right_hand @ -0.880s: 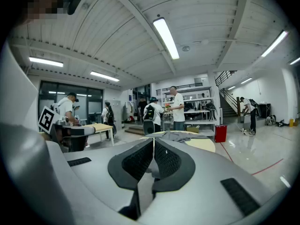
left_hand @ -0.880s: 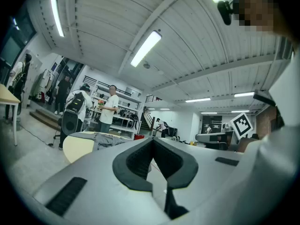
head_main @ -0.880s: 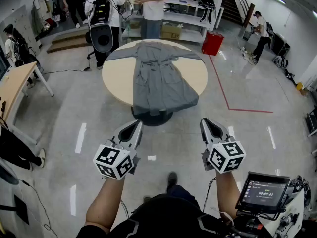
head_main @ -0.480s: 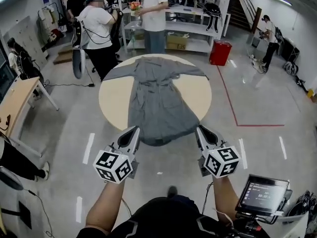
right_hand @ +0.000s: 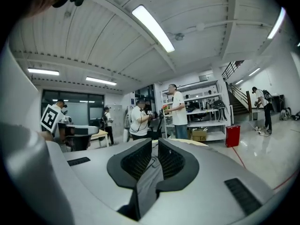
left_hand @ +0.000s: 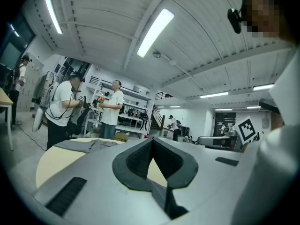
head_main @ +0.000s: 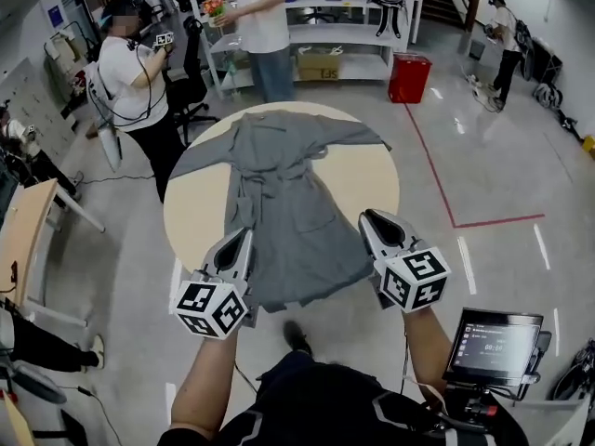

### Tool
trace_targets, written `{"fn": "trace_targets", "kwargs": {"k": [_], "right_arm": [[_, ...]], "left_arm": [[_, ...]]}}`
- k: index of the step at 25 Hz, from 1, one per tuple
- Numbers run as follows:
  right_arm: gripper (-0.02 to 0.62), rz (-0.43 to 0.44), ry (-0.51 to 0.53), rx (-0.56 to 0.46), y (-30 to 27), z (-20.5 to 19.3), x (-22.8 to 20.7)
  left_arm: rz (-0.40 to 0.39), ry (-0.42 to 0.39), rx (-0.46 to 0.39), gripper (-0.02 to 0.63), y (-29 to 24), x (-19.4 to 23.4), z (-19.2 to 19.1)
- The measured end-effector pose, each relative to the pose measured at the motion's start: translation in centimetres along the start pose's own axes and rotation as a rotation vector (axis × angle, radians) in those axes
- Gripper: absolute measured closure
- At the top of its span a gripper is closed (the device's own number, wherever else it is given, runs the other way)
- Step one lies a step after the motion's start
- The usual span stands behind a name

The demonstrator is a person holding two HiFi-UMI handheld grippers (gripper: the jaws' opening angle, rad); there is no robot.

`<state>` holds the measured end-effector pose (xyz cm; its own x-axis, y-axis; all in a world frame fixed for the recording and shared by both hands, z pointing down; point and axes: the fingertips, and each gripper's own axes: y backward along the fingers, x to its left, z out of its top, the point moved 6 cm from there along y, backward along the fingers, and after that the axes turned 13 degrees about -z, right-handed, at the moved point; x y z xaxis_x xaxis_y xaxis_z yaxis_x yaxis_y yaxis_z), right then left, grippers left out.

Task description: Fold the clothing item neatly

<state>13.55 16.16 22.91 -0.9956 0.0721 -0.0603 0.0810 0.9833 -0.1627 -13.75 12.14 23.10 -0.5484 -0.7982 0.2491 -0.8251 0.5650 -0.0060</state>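
**Desk:** So, what are your fingers doing?

**Operator:** My left gripper is closed and has nothing in it. In the left gripper view the dark fingers meet at their tips. Only the tan table shows through the wedge-shaped gap behind them.

**Desk:** And the other one?

**Operator:** My right gripper is open by a crack. In the right gripper view its ribbed pads stand parallel with a thin slit between them. Grey cloth shows through that slit, lying below the pads, and they are not pinching it.

**Desk:** Where is the garment?

**Operator:** The grey robe lies spread flat on the round table. Its collar is at the far side and both sleeves are stretched out to the sides. The hem is at the near rim, toward me.

**Desk:** How do the grippers sit against it?

**Operator:** In the head view I hold both at the near end of the robe. The left is by the hem's left corner and the right by its right corner, with the skirt of the robe between them. I cannot tell whether either one touches the cloth.

**Desk:** Anything else nearby?

**Operator:** Two people stand beyond the table by white shelves. A red bin sits on the floor to the right of them.
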Motion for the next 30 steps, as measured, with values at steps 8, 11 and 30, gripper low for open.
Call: {"fn": "trace_targets", "kwargs": {"k": [8,11,30], "right_arm": [[0.520,-0.091,-0.051,0.038,-10.3,2.3,-2.4],[0.509,-0.123,-0.063,0.047,-15.7,2.5,-5.4],[0.489,-0.296,-0.403,0.316,-32.8,-12.7,-40.4]], "left_arm": [[-0.072,-0.005,0.019,0.612,-8.3,9.6,2.7],[-0.116,0.010,0.047,0.612,-14.0,12.8,2.5],[-0.168,0.024,0.364,0.612,-52.5,11.5,-10.0]]}}
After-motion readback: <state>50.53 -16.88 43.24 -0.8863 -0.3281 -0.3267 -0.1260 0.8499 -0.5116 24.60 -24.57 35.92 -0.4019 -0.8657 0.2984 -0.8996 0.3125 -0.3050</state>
